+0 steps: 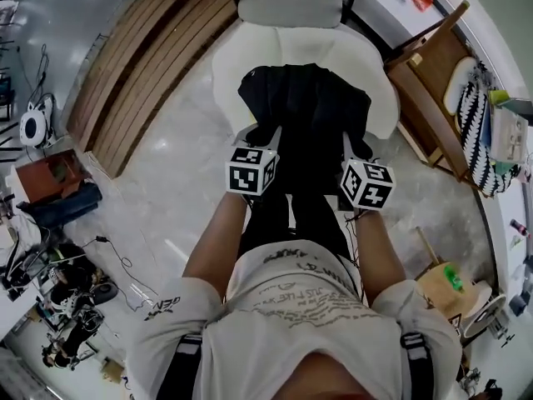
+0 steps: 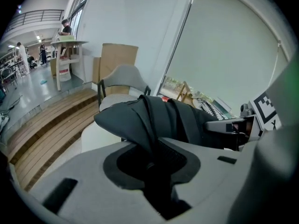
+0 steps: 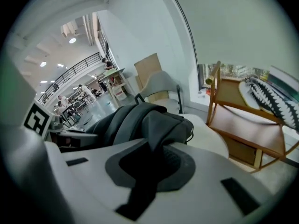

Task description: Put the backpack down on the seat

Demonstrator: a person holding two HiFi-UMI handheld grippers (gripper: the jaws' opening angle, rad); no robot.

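Observation:
A black backpack (image 1: 304,111) lies on the white seat (image 1: 226,67) of a padded chair, its near end hanging over the front edge. My left gripper (image 1: 261,134) is shut on a fold of fabric at the pack's near left corner. In the left gripper view that dark fabric (image 2: 154,118) runs straight down into the jaws (image 2: 156,158). My right gripper (image 1: 358,146) is shut on the near right corner. In the right gripper view, the pack (image 3: 140,120) bunches up and a strip of it passes between the jaws (image 3: 150,164).
A slatted wooden platform (image 1: 141,65) runs along the left of the chair. A wooden rack (image 1: 429,82) with a striped cushion (image 1: 476,123) stands at the right. A round wooden stool (image 1: 454,288) is near my right side; a dark blue bag (image 1: 62,207) and cables lie on the floor at the left.

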